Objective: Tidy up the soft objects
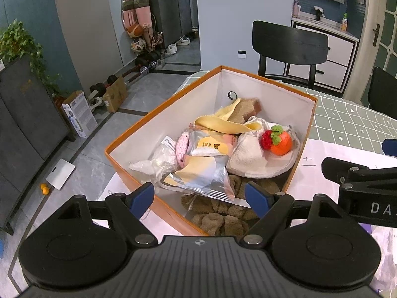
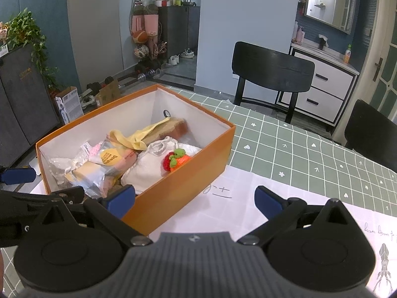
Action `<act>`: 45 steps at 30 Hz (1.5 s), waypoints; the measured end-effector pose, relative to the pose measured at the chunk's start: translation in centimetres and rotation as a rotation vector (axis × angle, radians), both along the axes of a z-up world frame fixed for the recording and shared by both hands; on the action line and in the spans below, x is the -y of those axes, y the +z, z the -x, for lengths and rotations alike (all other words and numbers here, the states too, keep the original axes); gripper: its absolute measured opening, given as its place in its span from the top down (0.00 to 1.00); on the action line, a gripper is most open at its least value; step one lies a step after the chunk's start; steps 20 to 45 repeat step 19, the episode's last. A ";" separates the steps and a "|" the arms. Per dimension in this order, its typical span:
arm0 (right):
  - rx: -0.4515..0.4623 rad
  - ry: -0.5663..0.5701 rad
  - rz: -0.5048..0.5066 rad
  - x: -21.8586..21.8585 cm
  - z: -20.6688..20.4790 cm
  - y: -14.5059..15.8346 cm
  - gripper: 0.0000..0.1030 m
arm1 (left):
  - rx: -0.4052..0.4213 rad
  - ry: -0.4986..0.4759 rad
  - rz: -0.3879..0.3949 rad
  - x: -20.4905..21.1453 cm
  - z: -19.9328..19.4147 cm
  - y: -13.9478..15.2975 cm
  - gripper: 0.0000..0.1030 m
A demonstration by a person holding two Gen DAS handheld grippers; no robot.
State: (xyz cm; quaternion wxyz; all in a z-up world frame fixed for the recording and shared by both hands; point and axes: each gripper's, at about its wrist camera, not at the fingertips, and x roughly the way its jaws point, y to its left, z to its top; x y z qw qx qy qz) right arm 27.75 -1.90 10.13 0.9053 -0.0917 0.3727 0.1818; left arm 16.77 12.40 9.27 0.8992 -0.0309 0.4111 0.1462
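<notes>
Both grippers, left (image 1: 198, 197) and right (image 2: 194, 198), wide, empty, near box (image 2: 178, 188) (full); sorting looks done, retreat next.

Both wrist views close, facing shared orange box (image 1: 139, 134)

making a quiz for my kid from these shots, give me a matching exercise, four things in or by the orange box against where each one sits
Things:
1. crocheted orange-and-red fruit toy
2. clear plastic snack packet with a yellow label
3. brown fuzzy towel
4. sheet of white paper with handwriting

Places:
A. on the table beside the orange cardboard box
B. low in the box, at its near end in the left wrist view
C. on top of a cream cloth pouch
D. mid-box, beside a pink knitted item

Pairs: 1-C, 2-D, 3-B, 4-A
</notes>
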 end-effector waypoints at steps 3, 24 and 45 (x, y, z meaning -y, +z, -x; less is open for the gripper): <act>0.001 -0.003 -0.009 0.1 0.0 0.0 0.03 | 0.001 0.001 0.009 -0.1 0.0 -0.1 0.06; 0.002 0.011 -0.019 0.3 0.2 0.4 0.03 | 0.032 -0.023 0.014 -0.1 0.6 0.2 0.06; 0.002 0.011 -0.019 0.3 0.2 0.4 0.03 | 0.032 -0.023 0.014 -0.1 0.6 0.2 0.06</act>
